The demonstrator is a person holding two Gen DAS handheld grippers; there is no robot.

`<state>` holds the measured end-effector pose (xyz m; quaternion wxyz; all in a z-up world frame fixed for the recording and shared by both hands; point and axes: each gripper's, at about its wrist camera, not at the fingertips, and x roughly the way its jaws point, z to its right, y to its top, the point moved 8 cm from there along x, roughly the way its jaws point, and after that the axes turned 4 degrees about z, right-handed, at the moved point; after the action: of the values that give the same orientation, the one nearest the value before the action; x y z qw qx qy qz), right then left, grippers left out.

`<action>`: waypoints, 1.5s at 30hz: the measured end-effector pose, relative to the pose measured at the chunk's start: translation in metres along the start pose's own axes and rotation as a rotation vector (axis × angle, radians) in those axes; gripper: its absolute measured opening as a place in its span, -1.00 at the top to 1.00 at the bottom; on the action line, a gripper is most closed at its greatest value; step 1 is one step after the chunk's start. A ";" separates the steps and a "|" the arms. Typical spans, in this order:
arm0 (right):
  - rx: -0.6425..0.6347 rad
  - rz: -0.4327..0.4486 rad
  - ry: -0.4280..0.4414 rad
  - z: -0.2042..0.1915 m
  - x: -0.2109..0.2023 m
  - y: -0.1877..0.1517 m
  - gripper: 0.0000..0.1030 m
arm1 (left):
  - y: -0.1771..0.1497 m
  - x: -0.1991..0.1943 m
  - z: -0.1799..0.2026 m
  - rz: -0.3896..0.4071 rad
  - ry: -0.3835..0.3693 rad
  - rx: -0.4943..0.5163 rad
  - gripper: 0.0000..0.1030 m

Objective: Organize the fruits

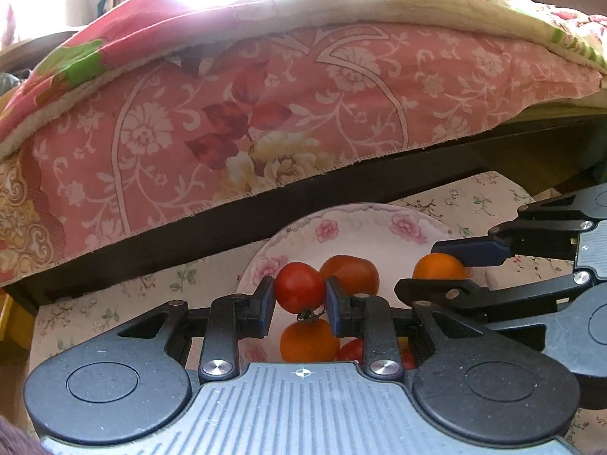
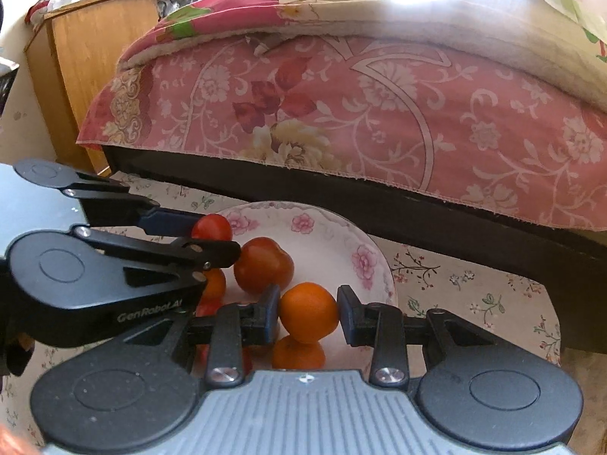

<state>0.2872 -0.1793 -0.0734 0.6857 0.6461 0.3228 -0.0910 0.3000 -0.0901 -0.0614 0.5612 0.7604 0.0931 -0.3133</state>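
The left gripper has its fingers clamped on a red tomato, one blue pad on each side of it and its stem hanging below. The right gripper has its fingers clamped on an orange in the same way, a pad pressed to each flank. Both fruits hang above a flowered plate that rests on the surface, which is covered with a floral cloth.

Beneath the held tomato, on the plate, lies another orange fruit, with a bit of red fruit beside it, partly hidden by the gripper. Beneath the held orange lies a second one. Just beyond the fingers, nearer the middle of the plate, sits a larger red-orange tomato. The two grippers are side by side, each seen from the side in the other's view.

Behind the plate stands a bed with a dark frame and a pink flowered cover hanging over its edge. A wooden cabinet stands at its left end.
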 end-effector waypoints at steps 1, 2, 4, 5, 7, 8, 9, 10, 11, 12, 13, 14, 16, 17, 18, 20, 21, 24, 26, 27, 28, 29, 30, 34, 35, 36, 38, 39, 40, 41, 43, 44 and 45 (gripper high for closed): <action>0.002 -0.003 0.002 0.000 0.001 0.000 0.29 | 0.000 0.000 -0.001 -0.001 0.001 -0.003 0.30; 0.001 -0.004 0.000 0.000 0.002 0.000 0.29 | 0.000 0.000 -0.002 -0.001 0.001 -0.008 0.28; -0.006 -0.003 -0.016 0.000 0.002 0.001 0.28 | -0.001 -0.001 -0.004 -0.001 0.000 -0.017 0.26; -0.005 -0.006 -0.015 0.000 0.002 0.001 0.28 | -0.001 -0.001 -0.005 -0.003 0.000 -0.020 0.25; -0.004 -0.007 -0.020 -0.001 0.001 0.000 0.25 | -0.002 -0.003 -0.007 -0.005 0.001 -0.026 0.23; -0.004 -0.010 -0.024 -0.001 0.001 0.000 0.24 | -0.003 -0.003 -0.007 -0.006 0.003 -0.027 0.21; -0.003 -0.015 -0.025 -0.001 0.002 0.000 0.24 | -0.003 -0.005 -0.009 -0.006 0.002 -0.030 0.20; -0.001 -0.017 -0.027 -0.002 0.001 0.001 0.23 | -0.003 -0.007 -0.009 -0.005 0.001 -0.034 0.17; 0.000 -0.014 -0.031 -0.002 0.000 0.002 0.23 | -0.003 -0.010 -0.010 -0.004 0.001 -0.035 0.17; 0.002 -0.013 -0.032 -0.003 -0.002 0.002 0.23 | -0.002 -0.012 -0.010 -0.003 0.001 -0.034 0.17; 0.004 -0.012 -0.033 -0.003 -0.005 0.003 0.23 | -0.002 -0.016 -0.010 -0.002 0.000 -0.037 0.17; 0.004 -0.008 -0.038 -0.004 -0.008 0.003 0.23 | -0.002 -0.021 -0.010 0.000 0.000 -0.041 0.16; 0.007 -0.007 -0.047 -0.003 -0.018 0.003 0.23 | -0.004 -0.032 -0.009 0.001 -0.002 -0.051 0.14; 0.011 -0.008 -0.050 -0.003 -0.023 0.002 0.23 | -0.005 -0.038 -0.009 0.000 -0.002 -0.054 0.14; 0.016 -0.008 -0.055 -0.004 -0.031 0.001 0.23 | -0.007 -0.045 -0.007 -0.002 -0.001 -0.055 0.13; 0.022 -0.008 -0.061 -0.008 -0.045 -0.003 0.23 | -0.012 -0.060 -0.004 -0.005 0.001 -0.062 0.04; 0.020 -0.009 -0.062 -0.011 -0.055 -0.007 0.23 | -0.016 -0.067 -0.002 -0.008 0.002 -0.071 0.01; 0.018 -0.018 -0.065 -0.019 -0.082 -0.020 0.23 | -0.029 -0.090 0.006 -0.021 -0.001 -0.081 -0.02; 0.023 -0.026 -0.062 -0.026 -0.096 -0.028 0.23 | -0.038 -0.105 0.012 -0.028 0.003 -0.073 -0.19; 0.027 -0.033 -0.062 -0.029 -0.105 -0.034 0.23 | -0.042 -0.111 0.015 -0.029 0.003 -0.074 -0.20; 0.032 -0.035 -0.060 -0.032 -0.112 -0.039 0.23 | -0.047 -0.118 0.019 -0.032 0.004 -0.075 -0.22; 0.038 -0.034 -0.057 -0.035 -0.119 -0.044 0.23 | -0.050 -0.124 0.022 -0.032 0.003 -0.078 -0.25; 0.050 -0.032 -0.056 -0.038 -0.126 -0.049 0.23 | -0.054 -0.130 0.025 -0.031 0.002 -0.086 -0.28; 0.094 -0.017 -0.051 -0.045 -0.147 -0.062 0.23 | -0.066 -0.145 0.036 -0.030 0.018 -0.079 -0.44; 0.096 -0.018 -0.053 -0.047 -0.150 -0.065 0.23 | -0.068 -0.148 0.038 -0.027 0.028 -0.073 -0.47; 0.094 -0.020 -0.057 -0.048 -0.153 -0.068 0.23 | -0.070 -0.151 0.039 -0.025 0.036 -0.073 -0.50; 0.094 -0.020 -0.062 -0.049 -0.159 -0.072 0.23 | -0.074 -0.155 0.039 -0.022 0.049 -0.090 -0.62; 0.099 -0.019 -0.062 -0.049 -0.161 -0.075 0.23 | -0.075 -0.157 0.039 -0.023 0.057 -0.096 -0.65; 0.106 -0.018 -0.061 -0.050 -0.163 -0.077 0.23 | -0.076 -0.159 0.040 -0.023 0.063 -0.097 -0.65; 0.112 -0.020 -0.058 -0.050 -0.165 -0.079 0.23 | -0.076 -0.161 0.041 -0.018 0.069 -0.096 -0.67; 0.117 -0.017 -0.056 -0.052 -0.170 -0.082 0.22 | -0.078 -0.166 0.043 -0.005 0.086 -0.092 -0.72; 0.118 -0.015 -0.056 -0.053 -0.172 -0.084 0.22 | -0.080 -0.168 0.044 -0.003 0.096 -0.092 -0.75; 0.120 -0.013 -0.055 -0.053 -0.174 -0.085 0.22 | -0.081 -0.169 0.045 -0.003 0.102 -0.092 -0.77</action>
<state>0.0888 -0.1923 -0.0444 0.6538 0.6810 0.3020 -0.1324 0.1108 -0.0667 -0.0356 0.5896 0.7486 0.1371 -0.2703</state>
